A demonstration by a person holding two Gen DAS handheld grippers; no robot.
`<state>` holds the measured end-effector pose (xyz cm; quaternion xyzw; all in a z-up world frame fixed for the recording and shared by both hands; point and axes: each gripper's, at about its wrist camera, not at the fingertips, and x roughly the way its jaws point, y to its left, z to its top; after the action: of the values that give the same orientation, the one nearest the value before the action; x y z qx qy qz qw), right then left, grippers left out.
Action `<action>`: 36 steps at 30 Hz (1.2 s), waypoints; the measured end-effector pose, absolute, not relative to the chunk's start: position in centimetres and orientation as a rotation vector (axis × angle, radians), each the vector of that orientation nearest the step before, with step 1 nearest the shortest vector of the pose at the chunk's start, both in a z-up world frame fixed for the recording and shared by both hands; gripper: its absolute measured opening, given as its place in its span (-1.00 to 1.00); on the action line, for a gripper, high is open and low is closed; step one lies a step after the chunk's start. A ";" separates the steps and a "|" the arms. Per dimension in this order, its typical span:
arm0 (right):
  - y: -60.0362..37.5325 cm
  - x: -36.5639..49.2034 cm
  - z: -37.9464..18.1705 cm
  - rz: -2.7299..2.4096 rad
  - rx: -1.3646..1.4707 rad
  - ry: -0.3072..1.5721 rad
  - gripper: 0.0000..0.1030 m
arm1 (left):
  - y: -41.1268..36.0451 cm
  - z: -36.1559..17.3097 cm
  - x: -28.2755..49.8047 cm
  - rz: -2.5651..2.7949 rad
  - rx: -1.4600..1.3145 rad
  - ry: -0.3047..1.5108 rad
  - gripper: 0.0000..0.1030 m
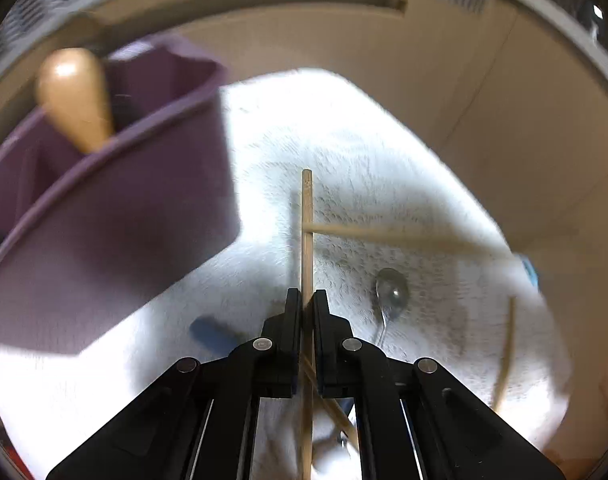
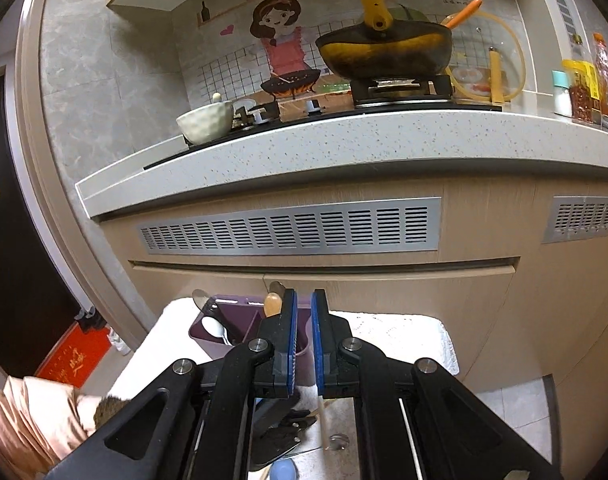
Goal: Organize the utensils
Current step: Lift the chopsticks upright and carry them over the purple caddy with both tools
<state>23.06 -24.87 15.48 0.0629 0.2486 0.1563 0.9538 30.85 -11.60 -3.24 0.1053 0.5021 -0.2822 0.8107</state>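
My left gripper (image 1: 307, 300) is shut on a wooden chopstick (image 1: 307, 224), held above a white cloth (image 1: 344, 152). A purple utensil holder (image 1: 116, 216) stands to the left with a wooden handle (image 1: 74, 96) in it. Another chopstick (image 1: 388, 234), a metal spoon (image 1: 391, 290), a blue item (image 1: 214, 334) and a wooden stick (image 1: 506, 356) lie on the cloth. My right gripper (image 2: 304, 320) is slightly open and empty, raised over the cloth (image 2: 400, 332). The holder (image 2: 240, 324) there contains spoons (image 2: 214, 326) and a wooden utensil (image 2: 273, 304).
A kitchen cabinet (image 2: 344, 280) with a vent grille (image 2: 292, 230) stands behind the cloth. A wok (image 2: 384, 50) and a bowl (image 2: 204, 122) sit on the stove above. A red mat (image 2: 74, 356) lies on the floor left.
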 end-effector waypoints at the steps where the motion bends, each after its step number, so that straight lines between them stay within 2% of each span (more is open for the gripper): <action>1: -24.6 22.9 15.6 0.322 0.120 0.501 -0.84 | -10.6 -2.6 30.1 -0.604 0.183 1.050 -0.89; 8: -23.0 22.4 14.3 0.342 0.023 0.567 -0.84 | -3.8 0.5 24.8 -0.537 0.051 0.961 -0.89; 17: -21.3 23.0 -1.3 0.343 -0.192 1.013 -0.83 | 2.7 4.2 22.0 -0.469 -0.090 0.845 -0.89; 19: -21.9 23.0 -4.1 0.315 -0.200 1.094 -0.78 | 3.5 4.3 22.5 -0.477 -0.111 0.835 -0.89; 22: -23.2 22.9 -6.0 0.301 -0.150 1.165 -0.47 | 3.5 4.5 22.8 -0.483 -0.128 0.822 -0.89; 25: -23.7 22.1 -6.9 0.301 -0.137 1.179 -0.43 | 3.3 4.7 22.5 -0.485 -0.132 0.813 -0.89; 27: -23.2 21.4 -7.0 0.287 -0.175 1.177 -0.50 | 3.4 4.8 22.3 -0.482 -0.136 0.808 -0.89; 29: -22.8 20.7 -6.9 0.246 -0.201 1.165 -0.81 | 3.3 4.8 21.9 -0.479 -0.142 0.801 -0.89; 36: -22.7 20.3 -1.4 0.266 -0.049 1.015 -0.86 | 3.4 7.9 19.4 -0.474 -0.165 0.675 -0.89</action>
<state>20.30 -22.70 -1.40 -0.0236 0.4844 0.1271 0.8653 19.38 3.43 7.89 -0.0803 0.3274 -0.2301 0.9129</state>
